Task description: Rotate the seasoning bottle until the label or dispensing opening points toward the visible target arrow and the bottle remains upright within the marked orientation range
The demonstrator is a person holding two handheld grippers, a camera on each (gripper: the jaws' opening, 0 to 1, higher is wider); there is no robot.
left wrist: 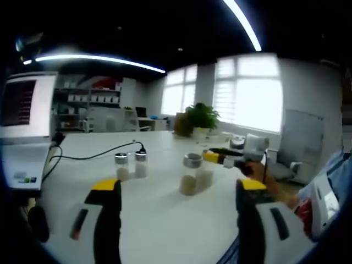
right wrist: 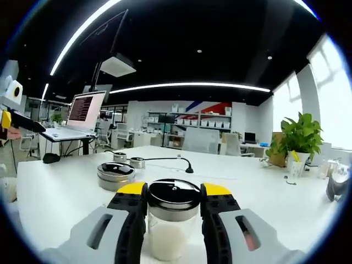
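A clear seasoning bottle (right wrist: pixel 168 239) with a black lid and pale contents stands upright on the white table (right wrist: pixel 66 192). My right gripper (right wrist: pixel 174 190) is shut on it just below the lid, one yellow-tipped jaw on each side. In the left gripper view the same right gripper (left wrist: pixel 220 158) comes in from the right, over that bottle (left wrist: pixel 206 177). My left gripper (left wrist: pixel 180 187) is open above the table with nothing between its jaws, short of the bottles. In the right gripper view the left gripper (right wrist: pixel 10 121) sits at the far left edge.
A second jar with a silver lid (left wrist: pixel 190 176) (right wrist: pixel 114 175) stands beside the held bottle. Two small shakers (left wrist: pixel 131 165) (right wrist: pixel 127 160) sit farther back by a black cable (left wrist: pixel 88 157). A laptop (left wrist: pixel 22 126) is at the left, a potted plant (left wrist: pixel 201 118) is behind, and a person's hand (left wrist: pixel 264 179) is at the right.
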